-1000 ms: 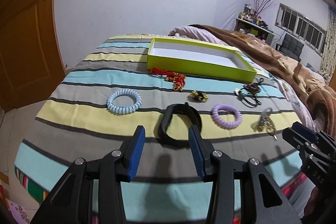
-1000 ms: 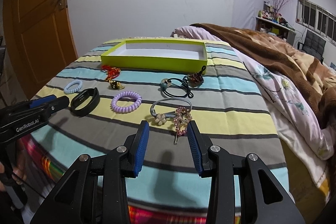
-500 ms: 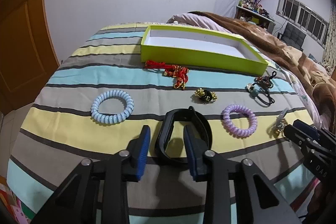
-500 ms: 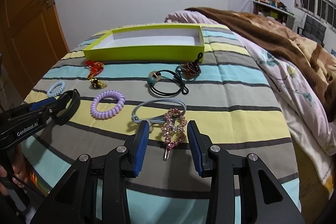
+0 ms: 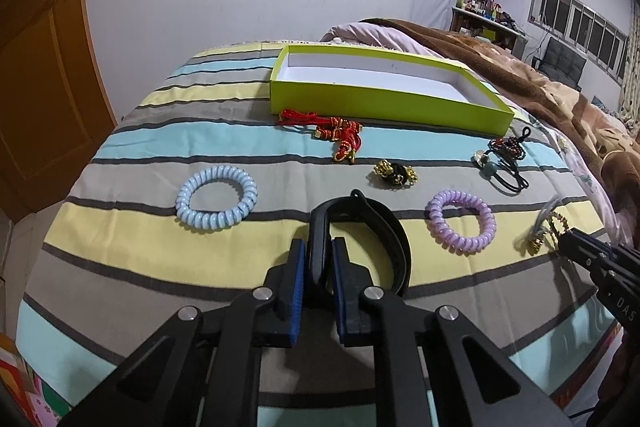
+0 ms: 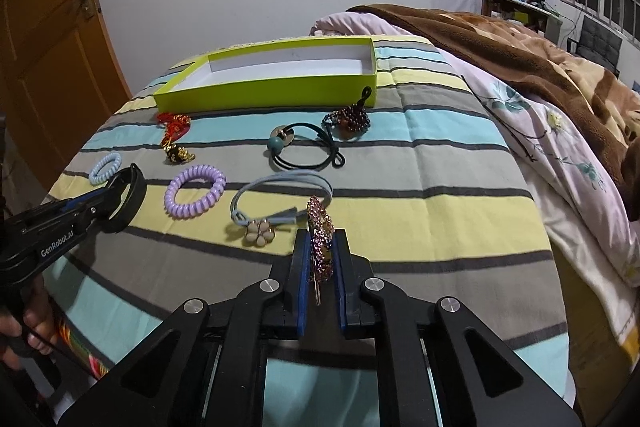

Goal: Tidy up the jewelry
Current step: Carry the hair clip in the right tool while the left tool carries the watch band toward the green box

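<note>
While the shallow lime-green cardboard box [image 5: 384, 99] sits empty beyond, left gripper [image 5: 319, 269] pinches the black rubber wristband [image 5: 360, 227], right gripper [image 6: 321, 253] the pink rhinestone hair clip [image 6: 320, 231]; lift both straight, avoiding neighbouring bands.

left gripper [image 5: 319, 269] sits low at centre frame, blue pads clamped on the black wristband [image 5: 362, 231]. right gripper [image 6: 322, 259], low centre too, pinches the pink rhinestone hair clip [image 6: 320, 239] upright between its pads.

Striped bedspread [image 5: 132, 147], green tray [image 5: 384, 105], blue coil tie [image 5: 216, 200], purple coil tie [image 5: 461, 225], red cord [image 5: 328, 129]
</note>
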`<state>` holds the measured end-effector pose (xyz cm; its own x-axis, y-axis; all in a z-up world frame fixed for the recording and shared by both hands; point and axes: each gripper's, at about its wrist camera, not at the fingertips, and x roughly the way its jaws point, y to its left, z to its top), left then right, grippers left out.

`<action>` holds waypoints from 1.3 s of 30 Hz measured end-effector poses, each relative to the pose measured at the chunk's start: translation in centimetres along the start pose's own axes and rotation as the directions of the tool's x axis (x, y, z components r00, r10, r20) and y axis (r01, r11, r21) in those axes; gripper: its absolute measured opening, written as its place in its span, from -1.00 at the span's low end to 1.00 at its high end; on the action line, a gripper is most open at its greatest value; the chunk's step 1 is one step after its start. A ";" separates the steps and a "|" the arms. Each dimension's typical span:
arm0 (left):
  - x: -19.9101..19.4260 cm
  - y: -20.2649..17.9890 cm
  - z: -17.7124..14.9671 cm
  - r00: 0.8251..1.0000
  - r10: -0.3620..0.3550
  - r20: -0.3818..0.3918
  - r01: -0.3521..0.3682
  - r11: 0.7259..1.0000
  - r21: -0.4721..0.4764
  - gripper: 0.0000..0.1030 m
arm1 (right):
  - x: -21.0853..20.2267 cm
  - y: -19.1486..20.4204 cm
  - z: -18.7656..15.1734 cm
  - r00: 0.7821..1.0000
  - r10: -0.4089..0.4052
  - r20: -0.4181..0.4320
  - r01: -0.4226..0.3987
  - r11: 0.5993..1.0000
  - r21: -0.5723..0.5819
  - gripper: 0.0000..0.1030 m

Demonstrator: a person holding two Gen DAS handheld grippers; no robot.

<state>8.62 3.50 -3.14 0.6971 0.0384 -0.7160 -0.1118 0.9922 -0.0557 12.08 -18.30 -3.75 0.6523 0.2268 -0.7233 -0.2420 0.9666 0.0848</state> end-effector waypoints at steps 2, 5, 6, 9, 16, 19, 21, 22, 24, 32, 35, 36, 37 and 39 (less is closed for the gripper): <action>-0.4 0.0 -0.3 1.000 -0.015 0.001 0.015 1.000 -0.010 -0.75 | -0.4 0.0 -0.3 1.000 0.006 -0.001 -0.006 1.000 0.001 -0.79; -1.2 -0.2 -0.7 0.999 -0.032 0.005 0.032 0.999 -0.010 -0.75 | -1.3 -0.1 -0.5 1.000 0.009 0.008 -0.009 1.000 0.002 -0.79; -1.5 -0.3 -0.8 0.999 -0.038 0.007 0.038 0.999 -0.010 -0.75 | -1.6 -0.1 -0.6 1.000 0.011 0.012 -0.011 1.000 0.000 -0.79; -2.6 -0.6 -1.1 0.999 -0.050 0.018 0.050 0.999 -0.004 -0.75 | -2.4 0.1 -0.8 1.000 0.017 0.021 -0.017 1.000 -0.004 -0.79; -5.3 -1.3 -0.8 0.995 -0.077 0.069 0.077 0.997 0.003 -0.76 | -5.1 0.5 -0.7 0.997 0.026 0.076 -0.025 1.000 -0.011 -0.79; -6.2 -1.5 -0.3 0.992 -0.088 0.091 0.087 0.996 0.007 -0.75 | -5.8 0.7 -0.3 0.995 0.034 0.096 -0.033 0.999 -0.015 -0.79; -6.5 -1.6 0.1 0.990 -0.090 0.105 0.089 0.996 0.012 -0.75 | -6.1 0.9 0.0 0.994 0.037 0.106 -0.035 0.999 -0.021 -0.79; -6.7 -1.7 0.4 0.989 -0.092 0.113 0.091 0.996 0.015 -0.75 | -6.1 1.0 0.2 0.993 0.040 0.111 -0.038 0.999 -0.024 -0.79; -7.0 -1.6 0.8 0.988 -0.094 0.127 0.092 0.996 0.017 -0.75 | -6.3 1.1 0.6 0.992 0.048 0.117 -0.045 0.999 -0.027 -0.79; -6.6 -1.6 3.8 0.981 -0.095 0.168 0.092 0.995 0.026 -0.75 | -5.4 1.2 3.6 0.988 0.055 0.146 -0.049 0.998 -0.045 -0.79; -5.8 -1.5 5.3 0.980 -0.091 0.176 0.087 0.996 0.028 -0.75 | -4.7 1.1 5.1 0.987 0.053 0.150 -0.045 0.998 -0.052 -0.79; -5.5 -1.4 5.7 0.980 -0.088 0.177 0.084 0.996 0.029 -0.75 | -4.4 1.1 5.6 0.987 0.054 0.153 -0.047 0.998 -0.052 -0.79; -5.1 -1.4 6.3 0.980 -0.082 0.179 0.078 0.996 0.031 -0.75 | -4.0 1.0 6.2 0.986 0.048 0.159 -0.040 0.998 -0.056 -0.79; -4.4 -1.3 7.2 0.981 -0.082 0.178 0.077 0.996 0.036 -0.75 | -3.3 1.0 7.3 0.985 0.037 0.166 -0.026 0.997 -0.068 -0.79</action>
<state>10.78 2.86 5.07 0.8186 -0.0231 -0.5739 -0.0323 0.9958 -0.0861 14.93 -17.20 3.72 0.7534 0.2788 -0.5956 -0.3068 0.9501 0.0567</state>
